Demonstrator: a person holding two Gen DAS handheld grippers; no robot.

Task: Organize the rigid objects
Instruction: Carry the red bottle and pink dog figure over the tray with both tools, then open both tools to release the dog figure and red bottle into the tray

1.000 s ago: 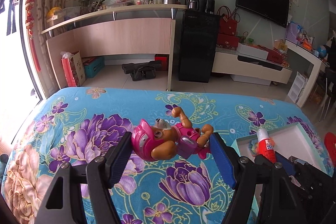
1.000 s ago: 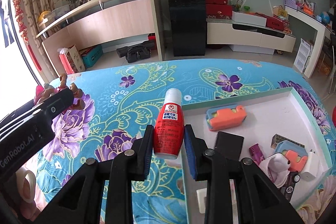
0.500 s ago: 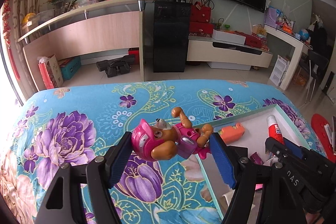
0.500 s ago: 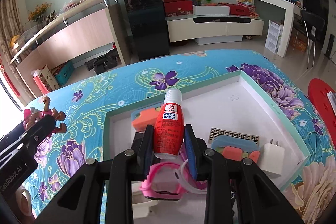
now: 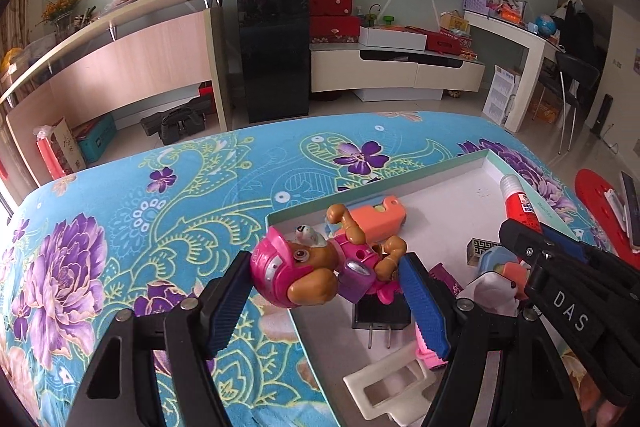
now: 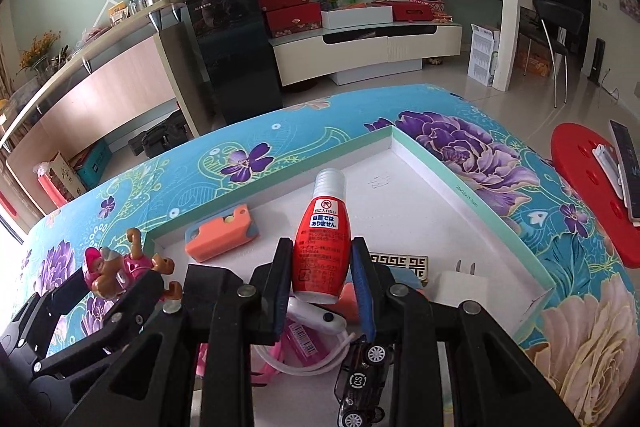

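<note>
Carrying loads over the tray [image 6: 500, 211], the left claw [image 5: 326, 287] grasps the pup toy [image 5: 316, 267] above its near corner while the right claw [image 6: 322, 279] clenches the red bottle [image 6: 322, 247] mid-tray; next, I judge, lowering into bare spots and releasing.

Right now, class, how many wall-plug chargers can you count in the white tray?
2. A black charger lies prongs toward the camera behind the left tongs. A white charger sits beside the patterned box, right of the right tongs. Others may be hidden under the tongs.
</note>
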